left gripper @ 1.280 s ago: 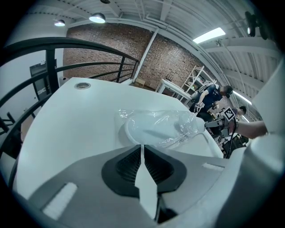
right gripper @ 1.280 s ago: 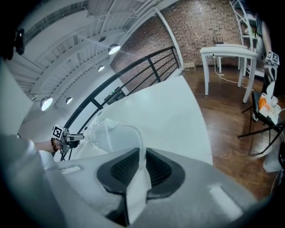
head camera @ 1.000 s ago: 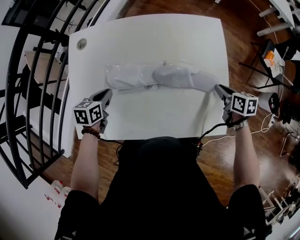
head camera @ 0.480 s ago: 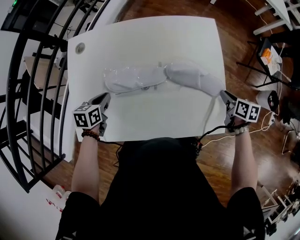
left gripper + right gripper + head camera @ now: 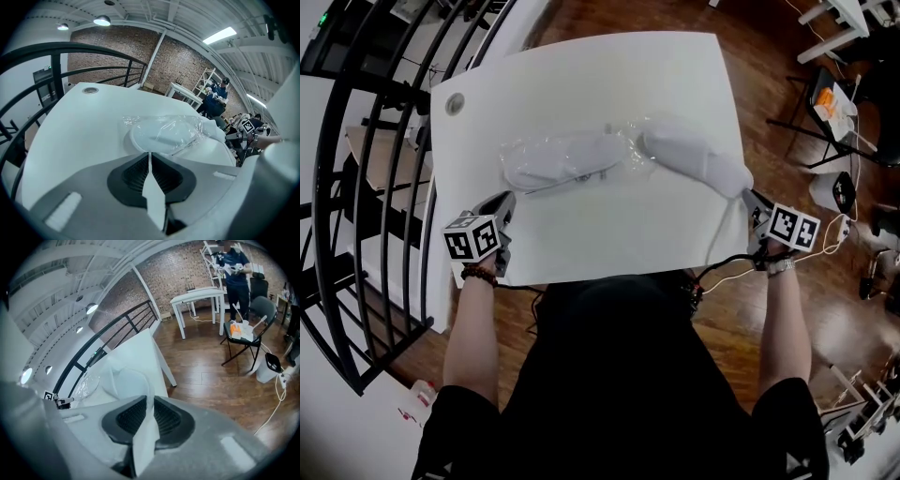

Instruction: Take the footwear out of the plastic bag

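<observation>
A white table (image 5: 581, 75) fills the upper middle of the head view, with dark wooden floor (image 5: 787, 309) to its right and a black curved railing (image 5: 366, 141) along its left. The person in black (image 5: 619, 375) stands at the table's lower edge, both forearms reaching forward.

A clear plastic bag (image 5: 553, 159) lies crumpled across the middle of the table, and one white slipper (image 5: 572, 157) lies inside it, left of centre. A second slipper (image 5: 698, 161) stretches from the bag's crumpled mouth down to the right, towards the table's right edge. From here I can't tell whether its upper end is fully clear of the plastic.

The right gripper (image 5: 750, 197), at the table's right edge, has its jaws pinched on that second slipper; its own view shows white fabric clamped between the dark pads (image 5: 161, 418). The left gripper (image 5: 506, 199), near the table's lower left, is closed narrow on a thin pale sheet at the near edge of the bag, which lies just ahead of it in its own view.

A round grommet (image 5: 455, 104) sits in the table's upper left corner.
</observation>
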`<state>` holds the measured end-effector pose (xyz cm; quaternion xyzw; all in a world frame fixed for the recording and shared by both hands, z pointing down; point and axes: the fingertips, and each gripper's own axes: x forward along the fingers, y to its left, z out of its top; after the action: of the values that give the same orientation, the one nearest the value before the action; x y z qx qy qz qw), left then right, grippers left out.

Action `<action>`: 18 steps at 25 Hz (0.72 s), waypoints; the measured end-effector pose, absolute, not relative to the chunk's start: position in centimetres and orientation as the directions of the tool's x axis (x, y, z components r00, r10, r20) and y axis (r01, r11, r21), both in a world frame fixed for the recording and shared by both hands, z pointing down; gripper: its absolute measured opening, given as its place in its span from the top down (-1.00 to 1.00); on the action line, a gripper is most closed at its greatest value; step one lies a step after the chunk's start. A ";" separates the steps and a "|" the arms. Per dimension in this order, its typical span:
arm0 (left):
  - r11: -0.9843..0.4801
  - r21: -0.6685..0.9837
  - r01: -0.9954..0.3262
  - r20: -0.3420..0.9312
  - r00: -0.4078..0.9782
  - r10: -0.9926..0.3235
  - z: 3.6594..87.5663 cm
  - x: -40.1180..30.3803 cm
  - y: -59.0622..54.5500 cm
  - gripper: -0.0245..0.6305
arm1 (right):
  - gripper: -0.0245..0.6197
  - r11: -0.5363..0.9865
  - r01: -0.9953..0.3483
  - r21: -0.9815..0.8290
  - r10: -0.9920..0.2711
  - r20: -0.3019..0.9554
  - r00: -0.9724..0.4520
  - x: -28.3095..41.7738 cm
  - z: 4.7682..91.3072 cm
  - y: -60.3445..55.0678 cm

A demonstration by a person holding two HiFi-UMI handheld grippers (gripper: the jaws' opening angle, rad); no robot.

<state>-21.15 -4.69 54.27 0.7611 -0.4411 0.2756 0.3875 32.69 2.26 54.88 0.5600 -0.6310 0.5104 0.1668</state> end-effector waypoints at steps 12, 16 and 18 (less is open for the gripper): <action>-0.303 0.343 -0.889 0.759 0.453 -0.467 54.3 -21.9 -4.5 0.82 | 0.77 -0.210 -0.869 -0.448 -0.545 0.791 -0.277 33.5 55.1 4.7; -0.309 0.346 -0.886 0.756 0.458 -0.468 54.4 -21.9 -4.3 0.82 | 0.73 -0.205 -0.880 -0.429 -0.540 0.799 -0.264 33.3 55.1 5.3; -0.312 0.348 -0.884 0.753 0.461 -0.469 54.3 -21.9 -4.3 0.82 | 0.68 -0.193 -0.891 -0.411 -0.537 0.804 -0.254 33.2 55.0 5.5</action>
<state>-21.87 -4.28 54.33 0.7635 -0.4430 0.2703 0.3845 33.23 5.49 55.02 0.5848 -0.6104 0.5046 0.1755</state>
